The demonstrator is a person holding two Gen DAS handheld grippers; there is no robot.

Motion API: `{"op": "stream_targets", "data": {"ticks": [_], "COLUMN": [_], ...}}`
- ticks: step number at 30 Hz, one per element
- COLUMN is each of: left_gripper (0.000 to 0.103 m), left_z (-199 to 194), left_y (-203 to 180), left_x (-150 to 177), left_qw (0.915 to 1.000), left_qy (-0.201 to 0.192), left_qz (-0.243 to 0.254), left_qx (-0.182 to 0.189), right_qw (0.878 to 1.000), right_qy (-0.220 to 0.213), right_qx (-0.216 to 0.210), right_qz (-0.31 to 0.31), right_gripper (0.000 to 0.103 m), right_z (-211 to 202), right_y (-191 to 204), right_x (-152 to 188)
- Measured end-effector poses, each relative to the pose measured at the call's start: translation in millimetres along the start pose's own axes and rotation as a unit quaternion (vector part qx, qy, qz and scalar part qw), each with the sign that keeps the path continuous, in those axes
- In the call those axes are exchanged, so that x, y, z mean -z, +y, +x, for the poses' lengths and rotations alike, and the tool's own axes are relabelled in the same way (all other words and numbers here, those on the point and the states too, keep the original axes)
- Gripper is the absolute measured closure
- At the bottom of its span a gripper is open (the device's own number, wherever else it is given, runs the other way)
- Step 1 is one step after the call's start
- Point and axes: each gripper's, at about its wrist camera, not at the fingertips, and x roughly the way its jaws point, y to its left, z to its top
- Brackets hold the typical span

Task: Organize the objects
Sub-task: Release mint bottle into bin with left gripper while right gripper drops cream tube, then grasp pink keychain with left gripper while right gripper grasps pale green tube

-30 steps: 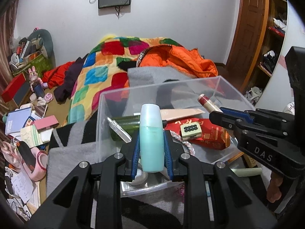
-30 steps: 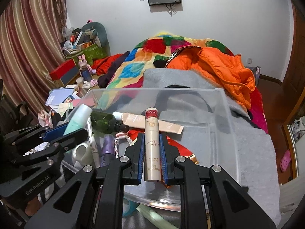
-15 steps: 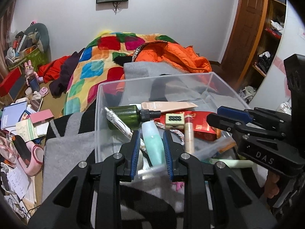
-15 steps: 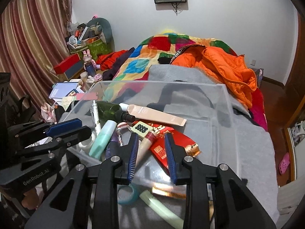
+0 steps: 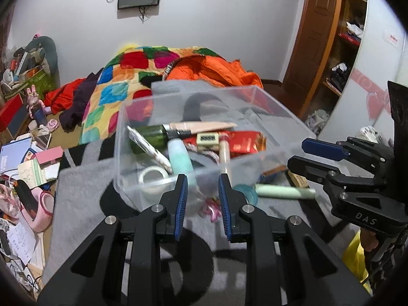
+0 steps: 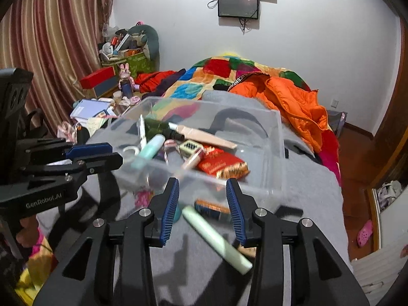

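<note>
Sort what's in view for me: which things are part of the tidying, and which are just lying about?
Job: clear box; teal bottle and cream tube inside it; pale green tube and tape roll outside it.

Lying about: patchwork quilt, orange jacket, rabbit toy, red case.

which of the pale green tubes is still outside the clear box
The long mint tube lying on the grey blanket, in front of the box. The teal bottle lies inside it.

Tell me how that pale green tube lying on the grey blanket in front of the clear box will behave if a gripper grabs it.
The pale green tube looks round and smooth, so it may roll or slip between the pads. It seems slim and probably light. Lying flat on the soft grey blanket, it could sink slightly, making a low pinch awkward.
</note>
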Motion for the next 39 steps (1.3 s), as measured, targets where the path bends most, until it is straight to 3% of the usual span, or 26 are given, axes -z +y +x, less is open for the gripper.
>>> {"op": "stream_targets", "data": {"ticks": [13,15,20,27,31,34,39], "left_gripper": [0.076,0.069,0.069,0.082,0.082,0.082,0.082], "left_z": [54.0,56.6,63.0,56.5,46.7,42.9,41.5], "left_y": [-13.0,-15.5,-11.9,-4.3,-0.6,0.5,1.3], "left_x": [34.5,32.5,28.1,32.6,42.5,47.2,47.8], "left_qw": [0.9951,0.9949,0.9951,0.9959,0.9964,0.9965,0.9965], "left_qy": [0.097,0.099,0.099,0.089,0.084,0.083,0.083], "left_qz": [0.014,0.019,0.003,-0.013,-0.006,0.001,0.003], "left_qx": [0.006,0.006,0.0,0.001,0.001,-0.006,-0.007], "right_qw": [0.997,0.997,0.997,0.993,0.994,0.996,0.996], "right_qy": [0.07,0.068,0.067,0.085,0.084,0.082,0.069], "right_qx": [0.0,-0.006,-0.01,-0.075,-0.064,-0.023,-0.029], "right_qz": [0.026,0.035,0.028,0.014,0.01,0.025,0.052], "right_gripper": [0.066,0.066,0.065,0.07,0.07,0.07,0.073], "right_z": [28.6,29.2,26.8,26.8,26.8,35.1,35.5], "right_y": [-18.9,-20.6,-13.5,0.8,6.0,2.9,-2.6], "right_x": [47.0,51.0,54.7,58.9,60.1,58.2,57.3]}}
